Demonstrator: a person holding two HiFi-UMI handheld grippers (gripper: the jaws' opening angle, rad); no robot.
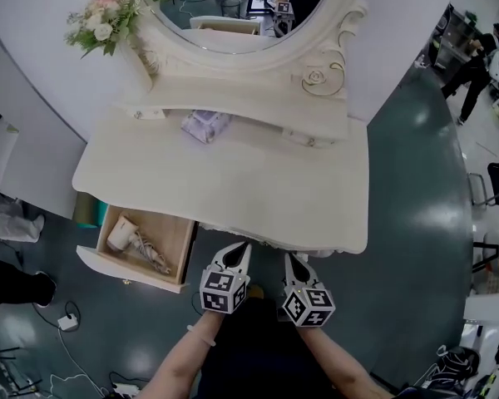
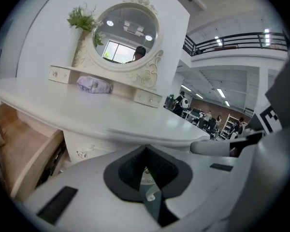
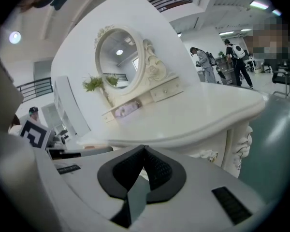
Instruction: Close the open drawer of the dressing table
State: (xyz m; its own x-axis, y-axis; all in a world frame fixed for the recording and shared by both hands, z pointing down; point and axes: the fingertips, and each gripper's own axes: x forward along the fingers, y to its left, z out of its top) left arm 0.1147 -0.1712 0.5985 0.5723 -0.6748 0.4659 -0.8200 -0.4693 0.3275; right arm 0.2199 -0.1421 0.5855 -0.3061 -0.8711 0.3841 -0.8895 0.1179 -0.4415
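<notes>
While the left tool point(image 1: 235, 254) and right tool point(image 1: 293, 262) hang closed and empty at 6 o'clock of the tabletop point(image 1: 233, 181), the open drawer point(image 1: 126, 269) juts at 8 o'clock, where an off-centre shove might skew and jam it

Bright overhead light, glare on floor point(image 1: 420, 219), fisheye-bent dark edges

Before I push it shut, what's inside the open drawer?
A white hair dryer and its cord lie on the wooden bottom of the drawer. Its rear part is hidden under the tabletop.
</notes>
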